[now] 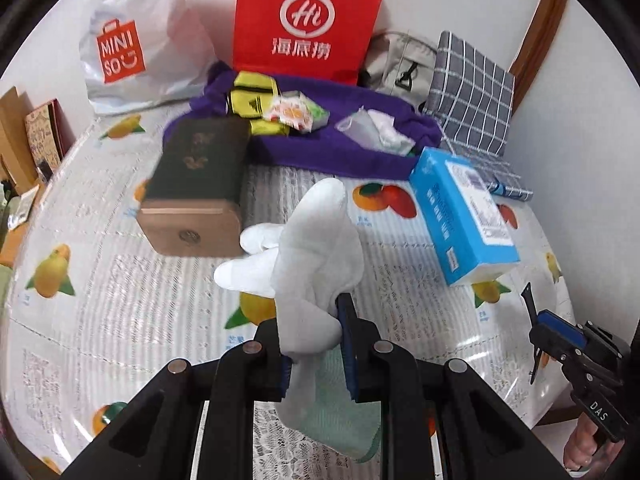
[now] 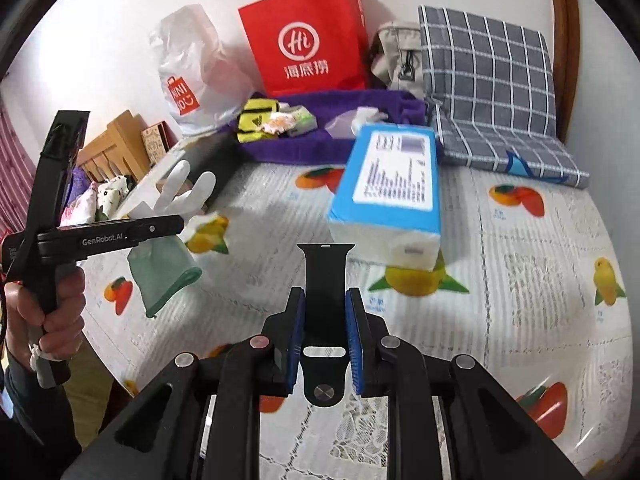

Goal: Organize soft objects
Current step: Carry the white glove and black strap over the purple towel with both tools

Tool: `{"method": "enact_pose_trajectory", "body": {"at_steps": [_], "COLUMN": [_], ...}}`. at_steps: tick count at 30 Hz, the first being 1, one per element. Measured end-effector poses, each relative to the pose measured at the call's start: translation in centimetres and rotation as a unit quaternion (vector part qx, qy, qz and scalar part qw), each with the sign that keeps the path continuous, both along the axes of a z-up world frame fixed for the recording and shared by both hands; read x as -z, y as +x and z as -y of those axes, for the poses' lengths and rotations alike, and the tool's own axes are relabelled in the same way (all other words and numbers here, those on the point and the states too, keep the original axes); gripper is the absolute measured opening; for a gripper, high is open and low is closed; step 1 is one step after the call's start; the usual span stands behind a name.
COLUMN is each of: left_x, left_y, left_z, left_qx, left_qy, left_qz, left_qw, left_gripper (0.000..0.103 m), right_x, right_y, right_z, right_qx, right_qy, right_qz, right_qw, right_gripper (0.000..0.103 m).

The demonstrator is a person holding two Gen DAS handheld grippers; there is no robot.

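Right now my left claw (image 1: 316, 340) is pinching a white glove (image 1: 308, 256) with a pale green cuff; its blue pads press on the glove's middle, the floppy fingers stick out ahead and the cuff hangs below the jaws, off the bed. From the right wrist view, the same glove (image 2: 180, 196) shows gripped in that claw, held up by my left hand (image 2: 44, 312) at the bed's left edge.

My right claw (image 2: 324, 340) is pinching a black watch strap (image 2: 326, 292); the strap stands upright between the blue pads, its slotted tip poking out ahead and its lower end with the metal stud hanging beneath.

Under both lies the bed's fruit-printed cover (image 1: 100, 272). Just beyond the glove a dark-topped wooden box (image 1: 196, 196) sits to the left, and a blue carton (image 1: 464, 216) lies tilted to the right.

Further back a purple cloth (image 1: 328, 152) is spread out, carrying a yellow pouch (image 1: 252, 100), small packets and a clear plastic bag. A grey checked cushion (image 1: 476, 92) leans at the right. Against the wall stand a red paper bag (image 1: 308, 20) and a white Miniso bag (image 1: 132, 44).
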State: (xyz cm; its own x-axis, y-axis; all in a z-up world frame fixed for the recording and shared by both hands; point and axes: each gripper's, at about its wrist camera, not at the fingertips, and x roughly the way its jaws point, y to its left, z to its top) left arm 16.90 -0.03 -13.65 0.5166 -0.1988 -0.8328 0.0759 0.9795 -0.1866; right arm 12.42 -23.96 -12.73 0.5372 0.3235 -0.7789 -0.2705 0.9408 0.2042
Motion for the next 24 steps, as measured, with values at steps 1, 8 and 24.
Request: {"method": "enact_pose_trajectory", "body": {"at_steps": [1,8,24], "left_x": [-0.5,-3.2,-6.4], "left_y": [0.0,0.3,1.9], "left_z": [-0.1,-1.0,-3.9], "left_qx": [0.0,-0.007,-0.026], "left_qy": [0.001,-0.001,0.003], "left_qz": [0.005,0.028,0.045], "left_qw": [1.0,0.9996,0.9986], "left_gripper": [0.019,0.019,0.019], "right_x": [-0.3,-2.5,-5.7], "right_y": [0.1,1.4,5.5], "right_z": [-0.1,-0.4,-1.3], "right_qx": [0.0,0.003,0.007], "right_qy": [-0.001,-0.004,0.004], "right_qz": [0.003,0.022,0.045], "right_qw": [1.0,1.0,0.999], "right_gripper": [0.02,0.02,0.02]}}
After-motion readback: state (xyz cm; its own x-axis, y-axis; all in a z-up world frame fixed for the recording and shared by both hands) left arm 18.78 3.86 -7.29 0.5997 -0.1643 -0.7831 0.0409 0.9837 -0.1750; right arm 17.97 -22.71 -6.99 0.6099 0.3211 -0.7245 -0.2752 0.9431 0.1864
